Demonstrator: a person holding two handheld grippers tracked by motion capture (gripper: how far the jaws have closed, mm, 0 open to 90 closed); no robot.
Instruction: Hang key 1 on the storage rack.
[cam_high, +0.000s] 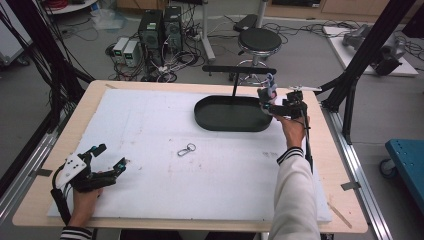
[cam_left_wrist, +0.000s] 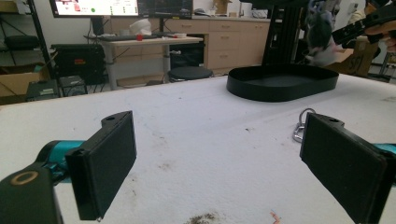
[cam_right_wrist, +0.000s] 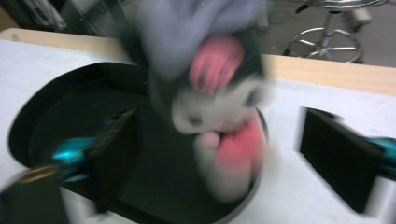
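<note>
Our right hand-held gripper (cam_right_wrist: 219, 154) stands wide open near the table's far right corner; the plush toy (cam_right_wrist: 210, 93) hangs between its jaws, unpinched, over the black tray (cam_high: 232, 114)'s right end.

I see open white mat (cam_high: 150, 150) ahead of my left gripper (cam_high: 107, 157), save a small key ring (cam_high: 186, 149); the black tray (cam_high: 232, 114) and its stand (cam_high: 235, 80) seemingly crowd my right.

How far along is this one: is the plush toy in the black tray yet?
Nearly. The right tool has carried the plush toy over the tray; its jaws stand wide, clear of the blurred toy. Whether it has landed is unclear. The keyring remains on the mat, and the left tool rests open.
</note>
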